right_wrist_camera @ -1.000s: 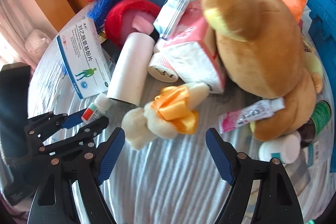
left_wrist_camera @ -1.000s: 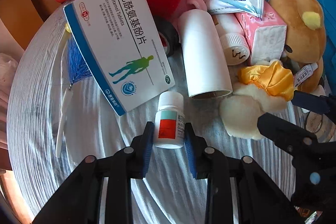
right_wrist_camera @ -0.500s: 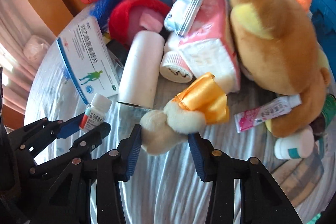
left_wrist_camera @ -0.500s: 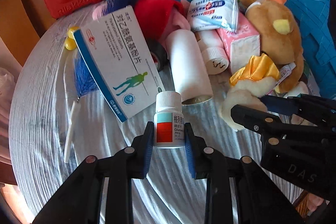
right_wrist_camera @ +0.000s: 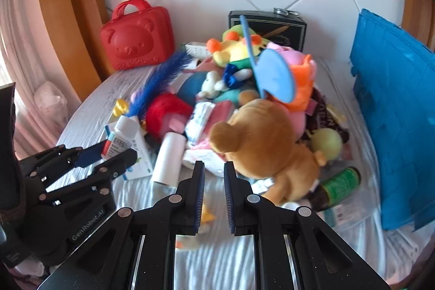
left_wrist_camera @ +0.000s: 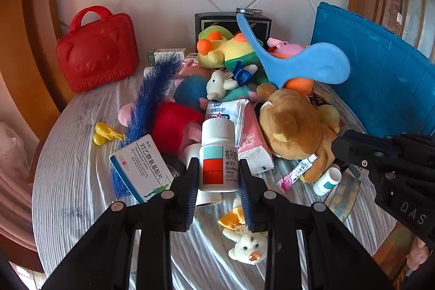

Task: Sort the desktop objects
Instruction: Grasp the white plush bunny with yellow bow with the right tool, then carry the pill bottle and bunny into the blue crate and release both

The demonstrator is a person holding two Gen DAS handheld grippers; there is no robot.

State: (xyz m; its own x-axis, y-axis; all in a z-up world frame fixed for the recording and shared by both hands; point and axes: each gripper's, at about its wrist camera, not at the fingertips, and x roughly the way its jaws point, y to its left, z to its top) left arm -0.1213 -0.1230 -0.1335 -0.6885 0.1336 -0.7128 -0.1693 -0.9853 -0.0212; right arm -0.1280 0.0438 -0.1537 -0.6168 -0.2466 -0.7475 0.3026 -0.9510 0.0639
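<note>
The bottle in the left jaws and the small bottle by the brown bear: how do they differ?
The held bottle stands upright, clamped; the small bottle lies tilted on the table. The held bottle's label shows teal and red; the small bottle's only teal. Both are white.

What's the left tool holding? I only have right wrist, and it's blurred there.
Observer: A white pill bottle, cap up, with teal and red label blocks. The left tool clamps its sides.
Operator: The bow plush under my fingers?
Observer: That white plush, with its yellow bow, lies loose on the table, outside the right tool.
Operator: Anything past the bear?
Observer: A small white bottle lies beside a pink tube at the brown bear's foot.
</note>
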